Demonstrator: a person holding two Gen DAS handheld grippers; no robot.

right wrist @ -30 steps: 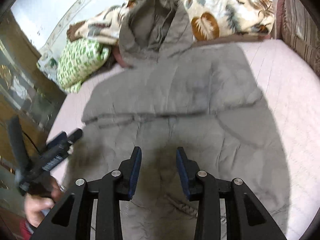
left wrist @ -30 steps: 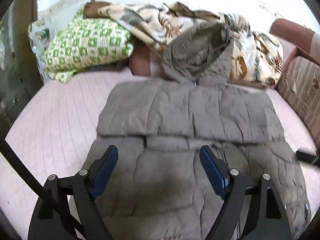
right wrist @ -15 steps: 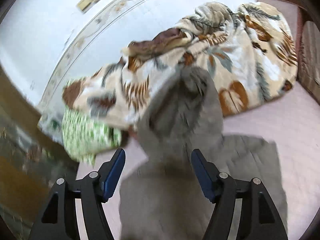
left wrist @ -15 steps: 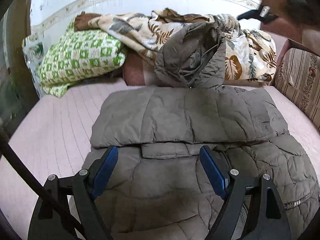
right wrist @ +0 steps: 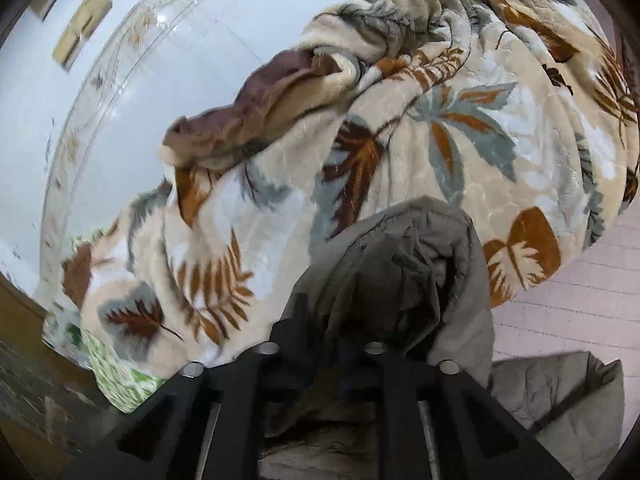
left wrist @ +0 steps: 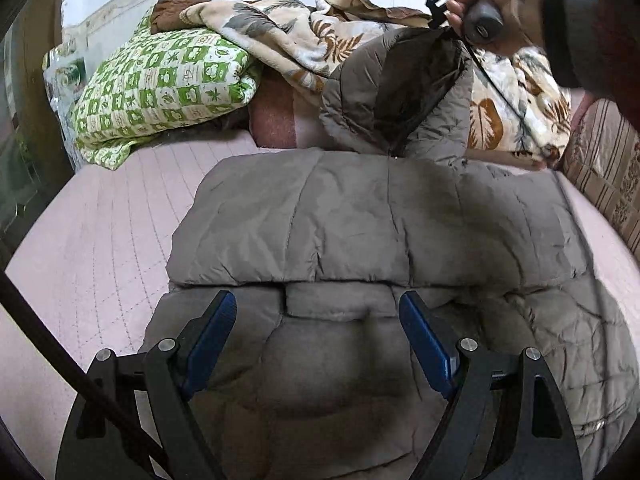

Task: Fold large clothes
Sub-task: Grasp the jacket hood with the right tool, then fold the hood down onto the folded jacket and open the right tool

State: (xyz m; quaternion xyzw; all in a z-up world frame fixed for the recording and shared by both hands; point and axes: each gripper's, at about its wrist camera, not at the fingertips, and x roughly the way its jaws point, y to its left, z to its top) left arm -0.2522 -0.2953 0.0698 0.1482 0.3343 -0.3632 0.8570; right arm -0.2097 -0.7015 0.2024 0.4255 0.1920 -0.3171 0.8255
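Grey quilted puffer jacket (left wrist: 360,224), hooded

The left wrist camera looks forward and down from low over the bed (left wrist: 100,240), close above the folded grey puffer jacket (left wrist: 360,232), toward the far wall. The right wrist camera sits much nearer the jacket's hood (right wrist: 404,264), tilted up at the wall. Both views share the hood and the leaf-print blanket (right wrist: 460,128) behind it.

Bare mattress (left wrist: 100,240) left of jacket (left wrist: 360,220); blanket (left wrist: 304,36) heaped behind
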